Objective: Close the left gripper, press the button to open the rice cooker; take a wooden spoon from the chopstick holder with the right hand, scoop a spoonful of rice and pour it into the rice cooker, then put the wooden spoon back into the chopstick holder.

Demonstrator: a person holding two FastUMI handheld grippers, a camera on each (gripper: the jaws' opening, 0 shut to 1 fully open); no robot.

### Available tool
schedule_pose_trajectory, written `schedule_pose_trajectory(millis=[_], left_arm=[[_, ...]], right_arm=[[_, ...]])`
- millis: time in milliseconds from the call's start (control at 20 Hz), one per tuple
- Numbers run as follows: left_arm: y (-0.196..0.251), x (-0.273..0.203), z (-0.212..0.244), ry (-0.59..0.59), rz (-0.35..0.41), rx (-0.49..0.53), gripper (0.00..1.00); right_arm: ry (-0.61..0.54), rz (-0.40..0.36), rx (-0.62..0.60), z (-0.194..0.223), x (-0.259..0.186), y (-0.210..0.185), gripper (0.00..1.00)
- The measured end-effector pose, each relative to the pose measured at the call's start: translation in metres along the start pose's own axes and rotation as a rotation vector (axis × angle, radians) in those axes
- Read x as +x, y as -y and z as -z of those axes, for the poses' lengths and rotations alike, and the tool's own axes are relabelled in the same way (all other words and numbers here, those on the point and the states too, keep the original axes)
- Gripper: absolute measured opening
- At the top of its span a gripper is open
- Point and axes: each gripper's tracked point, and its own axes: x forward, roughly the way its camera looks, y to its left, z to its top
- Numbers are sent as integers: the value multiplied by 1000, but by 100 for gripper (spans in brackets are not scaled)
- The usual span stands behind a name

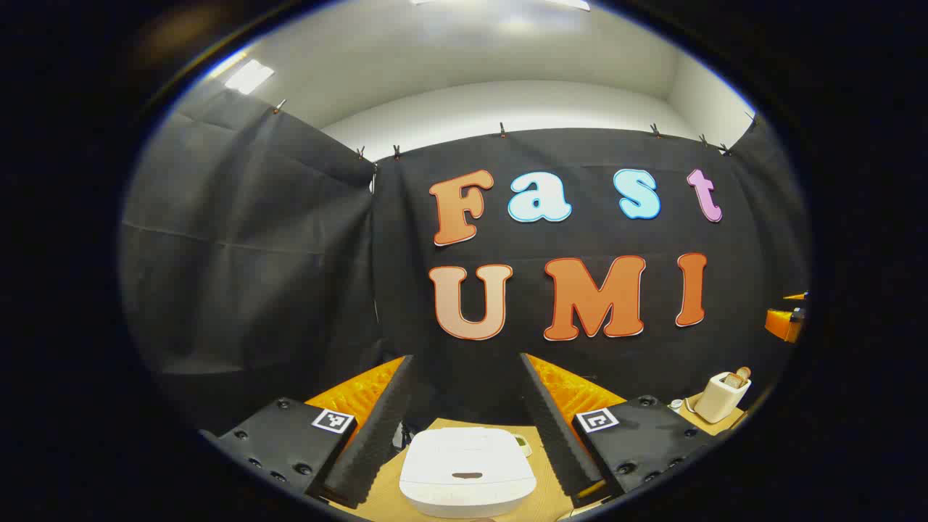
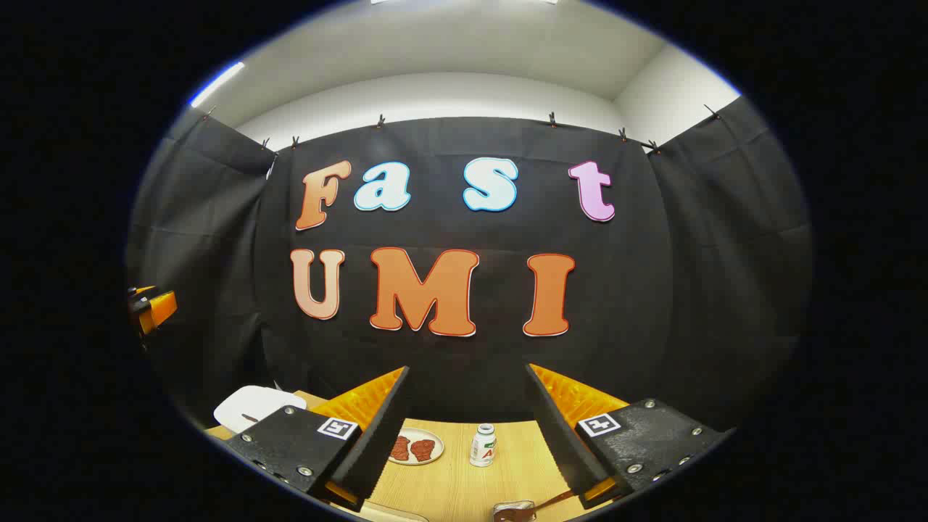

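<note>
In the left gripper view, the white rice cooker (image 1: 467,471) sits with its lid down on the wooden table (image 1: 383,493), low between the fingers of my left gripper (image 1: 465,361), which is open and holds nothing. A cream chopstick holder (image 1: 720,397) with a wooden spoon's top (image 1: 737,376) poking out stands at the right. In the right gripper view, my right gripper (image 2: 467,370) is open and empty above the table (image 2: 449,486). The rice cooker (image 2: 257,406) lies far left, partly hidden behind one finger.
A small plate of reddish food (image 2: 415,447) and a small white bottle (image 2: 483,444) stand on the table between the right fingers. A dark brown utensil-like thing (image 2: 516,512) lies at the near edge. The other gripper's orange part (image 1: 785,320) shows at the right edge.
</note>
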Motion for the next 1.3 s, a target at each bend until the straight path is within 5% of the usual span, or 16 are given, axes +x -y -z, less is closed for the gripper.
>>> schedule_pose_trajectory(millis=[600, 1050, 1300], left_arm=[[1, 7, 6, -56, -20, -108, 96], [-27, 31, -15, 7, -60, -101, 95], [-40, 47, -5, -36, -66, -110, 9]], right_arm=[[-20, 8, 20, 16, 2, 11, 95], [-53, 55, 25, 32, -4, 28, 95], [-81, 91, 25, 41, -12, 35, 95]])
